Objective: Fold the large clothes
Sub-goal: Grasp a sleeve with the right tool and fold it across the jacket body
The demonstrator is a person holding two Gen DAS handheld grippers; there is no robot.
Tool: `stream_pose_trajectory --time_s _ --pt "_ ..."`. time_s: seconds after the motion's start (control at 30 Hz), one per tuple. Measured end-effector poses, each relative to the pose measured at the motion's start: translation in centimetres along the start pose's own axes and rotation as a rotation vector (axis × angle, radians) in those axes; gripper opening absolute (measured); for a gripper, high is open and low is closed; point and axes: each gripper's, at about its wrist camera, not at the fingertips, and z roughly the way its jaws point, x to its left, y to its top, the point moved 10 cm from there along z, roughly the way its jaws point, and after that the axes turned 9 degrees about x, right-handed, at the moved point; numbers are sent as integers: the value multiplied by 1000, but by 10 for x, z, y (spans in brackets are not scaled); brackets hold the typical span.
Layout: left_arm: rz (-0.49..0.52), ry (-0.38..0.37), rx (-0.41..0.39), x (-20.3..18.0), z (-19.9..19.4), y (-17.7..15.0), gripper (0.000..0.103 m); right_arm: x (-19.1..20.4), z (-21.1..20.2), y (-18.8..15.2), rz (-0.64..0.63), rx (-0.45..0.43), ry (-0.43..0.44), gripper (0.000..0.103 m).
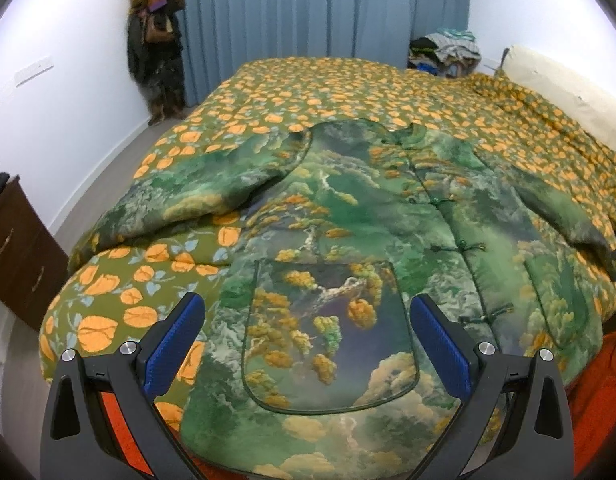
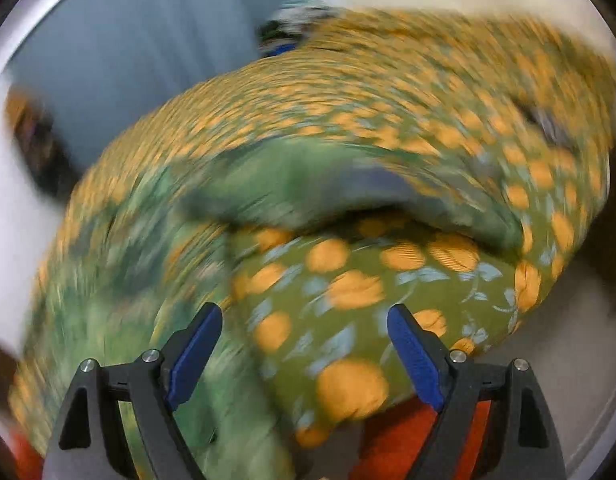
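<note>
A large padded jacket (image 1: 368,248) with a green and yellow landscape print lies spread face up on the bed, collar at the far end, both sleeves stretched out to the sides. My left gripper (image 1: 308,320) hovers open above the jacket's hem and left front pocket, with nothing between its blue pads (image 1: 175,344). The right wrist view is blurred by motion. There the jacket (image 2: 107,300) shows at the left, its sleeve (image 2: 308,188) crossing the middle. My right gripper (image 2: 303,336) stands open over the bedcover's corner, holding nothing.
A green bedcover (image 1: 348,84) with orange flowers covers the bed; it also shows as the bedcover (image 2: 348,288) under the right gripper. A heap of clothes (image 1: 444,54) lies at the far right corner, a pillow (image 1: 568,84) beside it. A brown dresser (image 1: 19,240) stands left, orange fabric (image 1: 600,380) below the bed edge.
</note>
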Motion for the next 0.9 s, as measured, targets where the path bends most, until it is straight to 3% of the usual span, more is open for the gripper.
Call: stream_pose_trajectory --time_s 0.1,0.2,0.37,0.4,0.43,0.47,0.53,0.6,0.7,0.8,0.9 --pt "-9 10 7 2 3 0 102 -60 14 30 302 -37 87 87" --pt "-7 17 18 1 7 -1 102 -98 32 49 512 -65 149 87" --pt "5 28 33 -4 11 -5 102 -132 70 56 801 -43 274 84" --pt "11 30 34 -5 11 -6 102 -132 70 60 803 -55 275 65" --pt "17 32 33 -5 11 -6 102 -130 68 64 786 -61 270 28" --pt "24 34 32 -6 11 -7 102 -125 64 70 754 -69 257 17" --pt "30 40 30 -6 12 -8 102 -107 42 85 663 -126 223 11" --pt "28 37 33 -7 15 -9 102 -71 13 102 491 -181 185 11" --pt "24 21 47 -9 20 -13 102 14 -26 116 196 -247 167 10" --pt "27 13 46 -12 20 -15 102 112 -58 108 -102 -295 170 10" --pt "29 13 30 -11 14 -15 102 198 -61 74 -335 -286 177 10"
